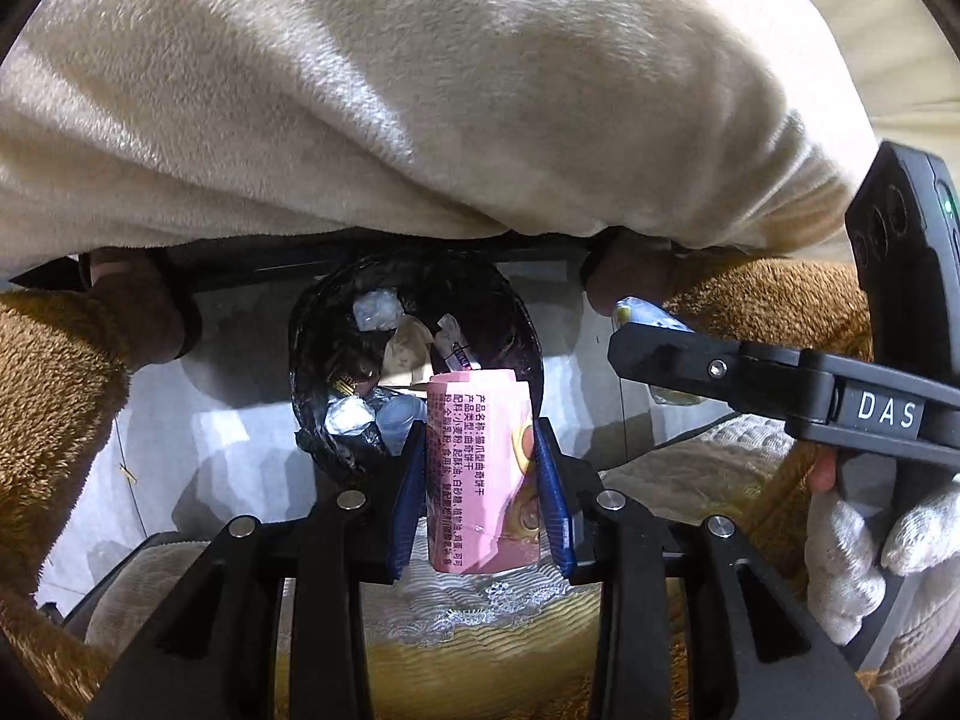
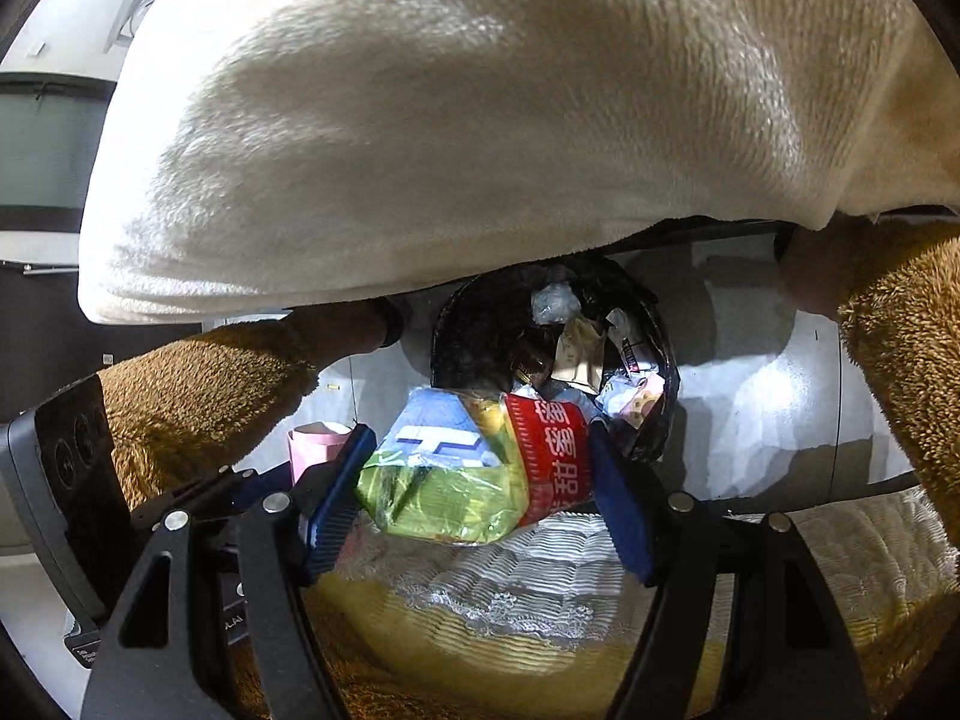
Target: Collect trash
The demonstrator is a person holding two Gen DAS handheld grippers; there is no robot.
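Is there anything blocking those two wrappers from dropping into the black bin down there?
Nothing visible does. The pink packet in the left gripper and the green-and-red snack bag in the right gripper hang just short of the black-lined trash bin, whose mouth gapes open, already holding scraps.

Pink wrapper (image 1: 480,468); green-red packet (image 2: 474,474); black bin bag (image 1: 510,312)

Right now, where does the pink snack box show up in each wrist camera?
Left wrist: pink snack box at lower centre, between the left gripper pads.
Right wrist: only its pink top shows, left of centre.
Shared landmark: black trash bin beyond it.
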